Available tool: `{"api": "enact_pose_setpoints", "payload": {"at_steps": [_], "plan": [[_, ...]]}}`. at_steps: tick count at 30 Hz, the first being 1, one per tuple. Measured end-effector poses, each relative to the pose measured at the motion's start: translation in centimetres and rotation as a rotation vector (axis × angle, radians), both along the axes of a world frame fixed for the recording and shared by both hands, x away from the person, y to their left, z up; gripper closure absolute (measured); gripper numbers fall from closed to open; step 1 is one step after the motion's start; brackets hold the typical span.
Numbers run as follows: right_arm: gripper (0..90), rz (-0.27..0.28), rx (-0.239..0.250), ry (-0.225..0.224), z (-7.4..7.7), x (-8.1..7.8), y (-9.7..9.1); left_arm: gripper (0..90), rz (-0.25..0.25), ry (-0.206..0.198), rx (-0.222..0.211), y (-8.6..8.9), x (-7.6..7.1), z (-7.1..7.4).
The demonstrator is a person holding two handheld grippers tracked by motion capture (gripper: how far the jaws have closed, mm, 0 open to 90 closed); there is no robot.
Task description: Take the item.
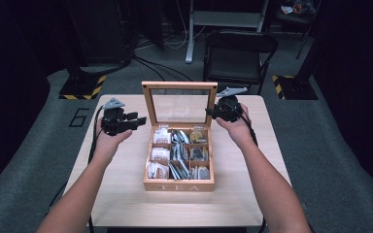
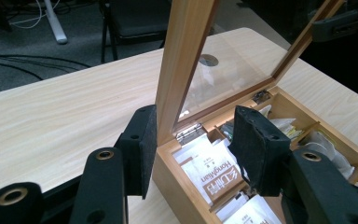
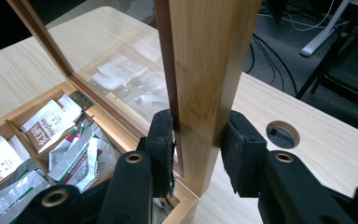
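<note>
Tea box (image 1: pixel 178 184) sits mid-surface (image 1: pixel 126 204), glass lid (image 1: pixel 179 108) standing upright. Right gripper (image 3: pixel 196 147) — jaws clamped on the lid's side frame, one pad each face. Left gripper (image 2: pixel 196 151) — jaws spread wide, straddling the opposite frame edge; one pad is close against the outer face, the other hangs over the sachets (image 2: pixel 213 175), apart from the wood.
</note>
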State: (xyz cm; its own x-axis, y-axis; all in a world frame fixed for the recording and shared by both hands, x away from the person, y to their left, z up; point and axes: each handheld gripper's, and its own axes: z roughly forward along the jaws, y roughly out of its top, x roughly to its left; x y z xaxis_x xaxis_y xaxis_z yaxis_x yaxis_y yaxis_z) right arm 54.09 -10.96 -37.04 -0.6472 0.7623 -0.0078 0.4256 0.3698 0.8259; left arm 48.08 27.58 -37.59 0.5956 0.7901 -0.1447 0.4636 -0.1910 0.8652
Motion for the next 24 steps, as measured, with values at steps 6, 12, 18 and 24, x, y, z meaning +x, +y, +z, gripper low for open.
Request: {"api": "enact_pose_setpoints", "payload": {"at_steps": [6, 12, 18, 24], "plan": [[65.7, -0.004, 0.016, 0.005, -0.1, 0.4, -0.1, 50.6, -0.002, 0.006, -0.007, 0.5, -1.4, -0.6], [65.9, -0.006, 0.014, 0.013, 0.0, 0.6, -0.1, 50.7, 0.010, 0.034, -0.005, 0.7, -3.3, -1.8], [65.9, -0.013, 0.017, 0.024, 0.0, 0.9, 0.0, 50.7, 0.006, 0.054, -0.036, 1.2, -5.4, -3.2], [65.7, -0.024, 0.036, 0.039, -0.1, 1.6, 0.0, 50.7, 0.007, 0.036, -0.034, 1.4, -6.6, -3.8]]}}
